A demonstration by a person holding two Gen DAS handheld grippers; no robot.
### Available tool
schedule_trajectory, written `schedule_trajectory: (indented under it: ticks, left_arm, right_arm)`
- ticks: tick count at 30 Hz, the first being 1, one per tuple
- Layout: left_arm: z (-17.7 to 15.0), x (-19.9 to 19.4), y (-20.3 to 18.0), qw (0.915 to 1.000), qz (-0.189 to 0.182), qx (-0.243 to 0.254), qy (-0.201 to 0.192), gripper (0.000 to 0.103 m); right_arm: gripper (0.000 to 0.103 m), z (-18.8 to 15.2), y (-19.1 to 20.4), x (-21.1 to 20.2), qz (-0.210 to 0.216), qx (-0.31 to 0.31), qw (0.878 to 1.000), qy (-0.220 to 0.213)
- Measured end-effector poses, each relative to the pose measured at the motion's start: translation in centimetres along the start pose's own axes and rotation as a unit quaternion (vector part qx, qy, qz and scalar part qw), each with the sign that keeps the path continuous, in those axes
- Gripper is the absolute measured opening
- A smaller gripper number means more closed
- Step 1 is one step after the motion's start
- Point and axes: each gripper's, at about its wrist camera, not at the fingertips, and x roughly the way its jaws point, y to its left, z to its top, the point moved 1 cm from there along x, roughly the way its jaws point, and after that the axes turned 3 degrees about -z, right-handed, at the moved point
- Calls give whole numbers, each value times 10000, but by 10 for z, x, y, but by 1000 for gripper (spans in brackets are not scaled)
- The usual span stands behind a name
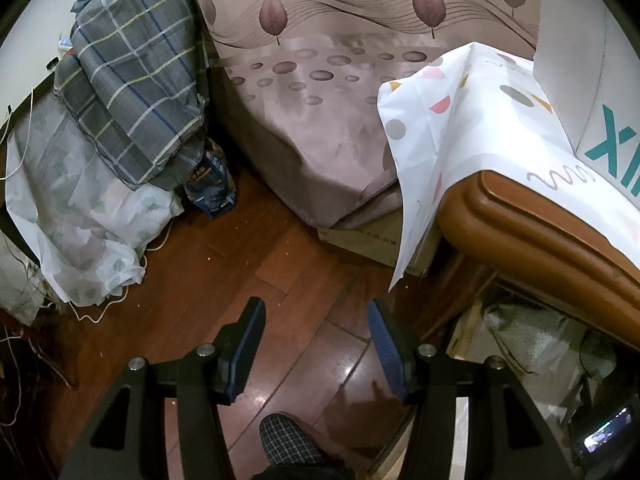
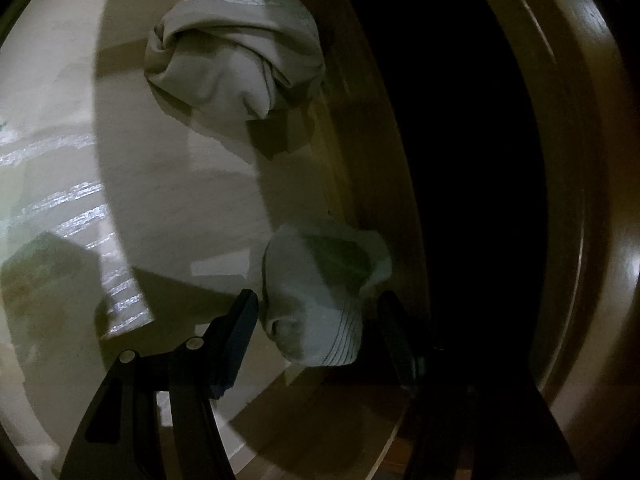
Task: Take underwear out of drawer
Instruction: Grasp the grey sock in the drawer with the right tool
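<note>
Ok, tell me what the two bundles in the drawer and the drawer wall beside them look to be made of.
Nearer bundle: soft knit fabric, pale, with a ribbed striped band, probably cotton.
Farther bundle: thin smooth beige cloth, rolled and creased, with a mesh-patterned panel.
Drawer wall: wood, apparently varnished, brown with a dull sheen; the dim light leaves the finish uncertain.

Two rolled fabric bundles in wooden drawer (image 2: 360,168): beige bundle (image 2: 234,50) at far edge, pale white ribbed bundle (image 2: 316,300) at near edge. One white cardboard box (image 1: 588,80). One grey plaid blanket (image 1: 132,76).
</note>
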Motion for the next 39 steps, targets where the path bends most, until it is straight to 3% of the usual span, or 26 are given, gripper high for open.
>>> schedule_trajectory:
  ticks: [6,7,8,9,12,19,29,39]
  left_arm:
    - [-1,-1,-2,10000,-11,19,5,54]
    - [-1,-2,-3,10000,0,33,-4,55]
    - [-1,-2,-3,10000,4,42,-8,54]
    - [-1,-2,-3,10000,-6,37,-4,54]
    - [-1,-2,-4,10000,-7,29,-3,54]
    - [-1,-2,-5,10000,-6,50,-13,54]
    - [0,0,-7,10000,-3,80,-9,54]
    - [0,1,-10,9998,-25,211,21,54]
  right_arm:
    - [58,4,-6,7,-57,37,10000,72]
    - [53,4,-6,8,-75,40,9999,100]
    - [40,4,-6,11,-48,17,9998,180]
    - [38,4,-5,13,-47,-9,9997,236]
    - [41,5,0,15,-207,-184,9992,274]
    - [41,0,0,17,-140,-206,9993,295]
    - [25,14,25,38,-168,-304,9988,335]
    - [21,7,-1,26,162,-280,9990,309]
